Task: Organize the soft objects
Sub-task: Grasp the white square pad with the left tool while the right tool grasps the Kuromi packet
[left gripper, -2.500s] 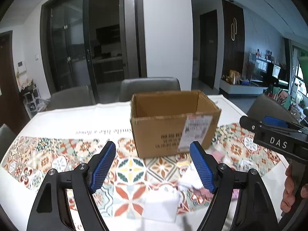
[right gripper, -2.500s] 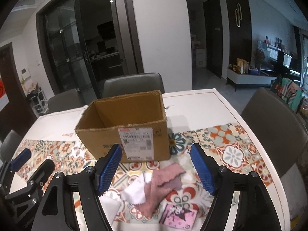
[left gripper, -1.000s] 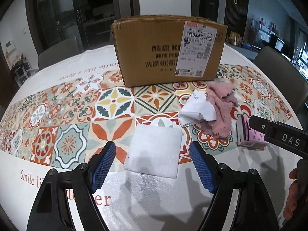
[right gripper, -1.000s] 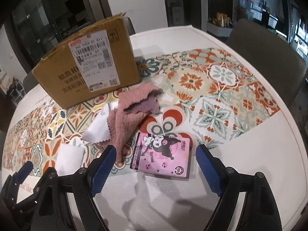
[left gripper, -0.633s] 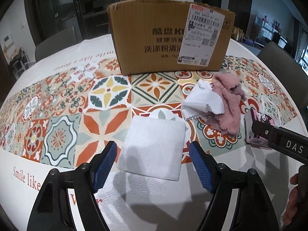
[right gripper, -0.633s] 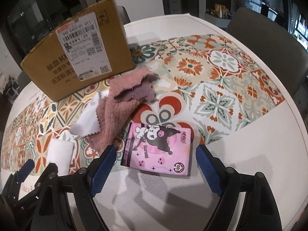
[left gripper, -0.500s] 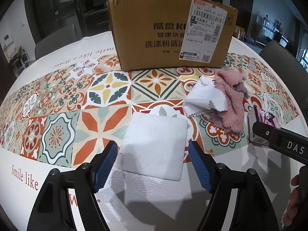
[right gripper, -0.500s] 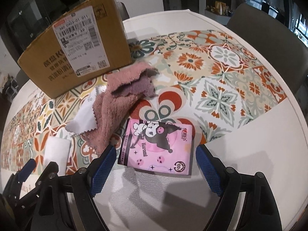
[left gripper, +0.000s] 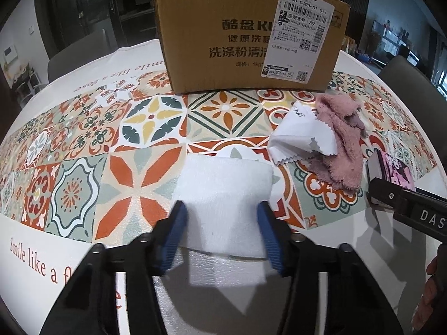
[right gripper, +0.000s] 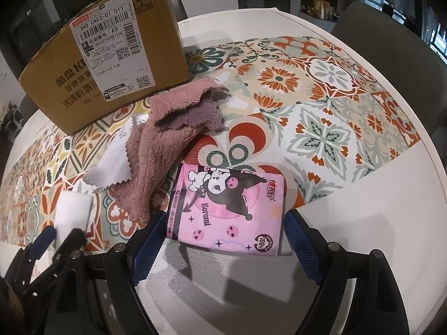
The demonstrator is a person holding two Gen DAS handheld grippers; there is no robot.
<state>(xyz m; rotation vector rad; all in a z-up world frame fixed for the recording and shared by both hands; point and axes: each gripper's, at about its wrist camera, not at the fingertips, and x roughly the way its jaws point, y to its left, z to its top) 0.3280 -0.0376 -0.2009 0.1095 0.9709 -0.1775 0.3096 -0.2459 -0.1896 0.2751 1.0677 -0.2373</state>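
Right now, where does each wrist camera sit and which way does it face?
Left wrist: low on the left gripper, facing the cardboard box over the white pad; right gripper and hand at right.
Right wrist: on the right gripper, looking down at the pink tissue pack; left gripper lower left.
Shared: box, pink towel, pad.

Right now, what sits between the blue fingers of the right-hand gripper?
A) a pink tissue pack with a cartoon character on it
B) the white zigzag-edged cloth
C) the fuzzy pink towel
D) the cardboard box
A. In the right wrist view the right gripper has its open jaws on either side of the pink tissue pack, which lies flat on the table; the fuzzy pink towel lies beyond it.
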